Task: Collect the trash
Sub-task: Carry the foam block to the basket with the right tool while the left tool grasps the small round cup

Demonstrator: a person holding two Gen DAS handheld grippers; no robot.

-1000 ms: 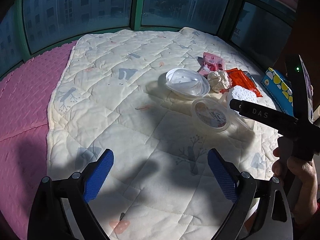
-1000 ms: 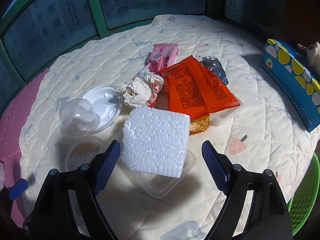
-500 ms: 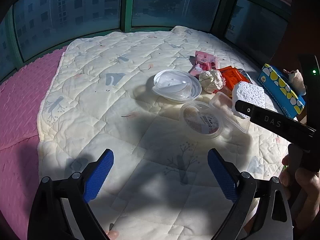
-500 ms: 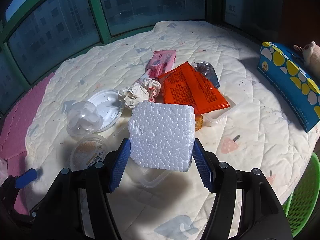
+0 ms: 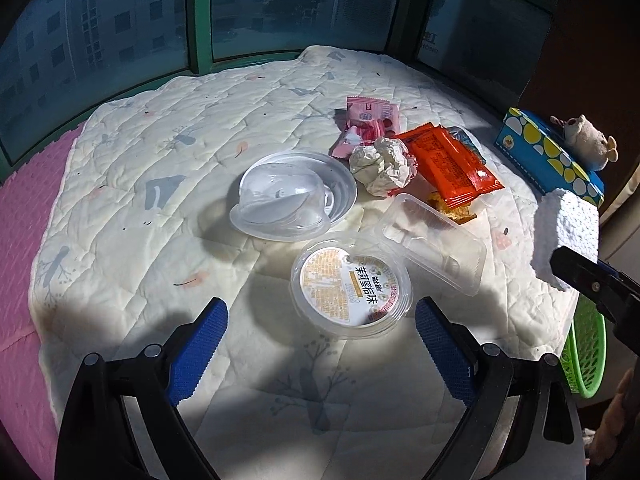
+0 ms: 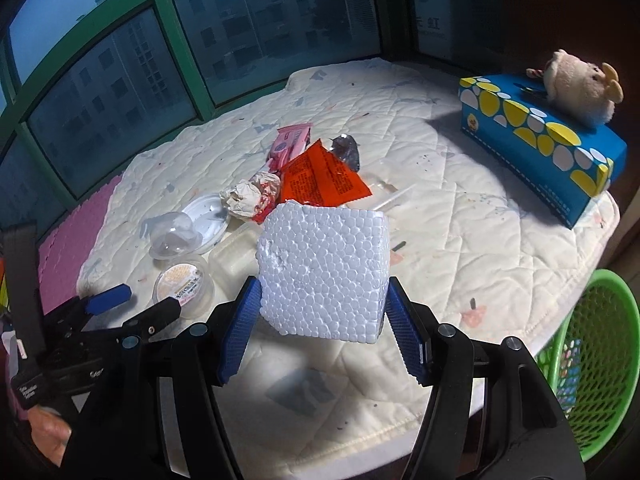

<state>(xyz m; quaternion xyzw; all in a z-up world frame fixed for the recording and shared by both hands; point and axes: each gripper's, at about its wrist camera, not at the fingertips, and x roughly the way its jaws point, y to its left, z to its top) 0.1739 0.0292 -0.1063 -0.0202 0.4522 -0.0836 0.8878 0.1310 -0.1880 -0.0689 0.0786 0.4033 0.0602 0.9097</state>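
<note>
The right gripper (image 6: 322,330) is clamped on the foam block (image 6: 322,272) at frame centre, lifted off the quilt (image 6: 460,248) — swing it gently toward the green basket (image 6: 592,360), lower right. The left gripper (image 5: 320,344) hangs with jaws apart.

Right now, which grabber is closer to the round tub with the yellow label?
Left. The left gripper hangs open just in front of the round tub, jaws either side. The right gripper is off to its right, shut on the foam block.
</note>
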